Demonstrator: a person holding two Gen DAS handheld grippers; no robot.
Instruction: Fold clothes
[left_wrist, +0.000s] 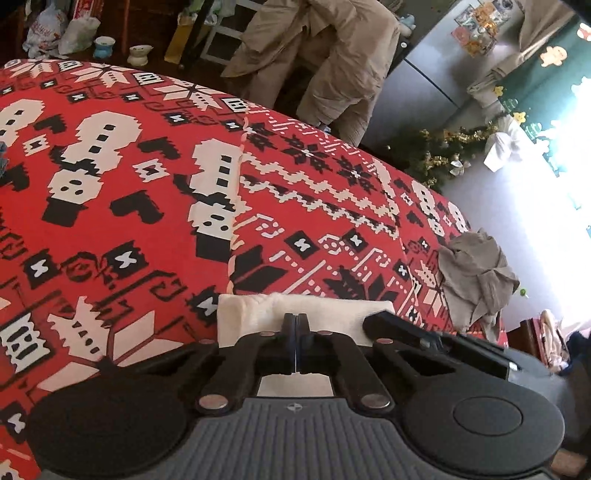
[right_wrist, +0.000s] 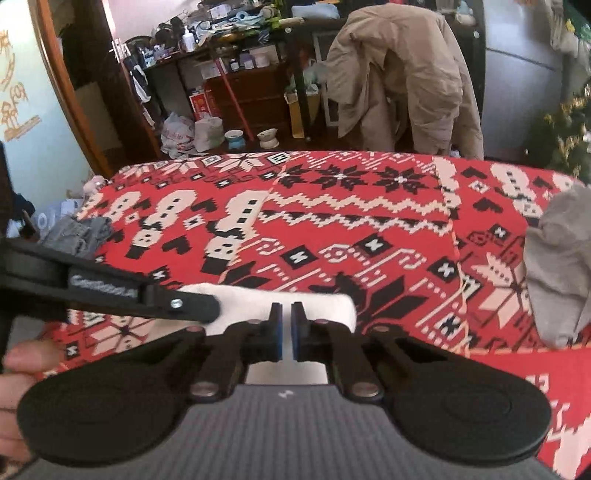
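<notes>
While both grippers clamp the white folded cloth at the near edge of the red patterned blanket, your left gripper and right gripper could undo the fold by lifting unevenly. Its long axis runs along that edge.

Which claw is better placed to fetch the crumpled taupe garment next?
Probably right. The right claw sits on the taupe garment's side of the white cloth; the left claw would have to cross it. Both are shut on the cloth.
</notes>
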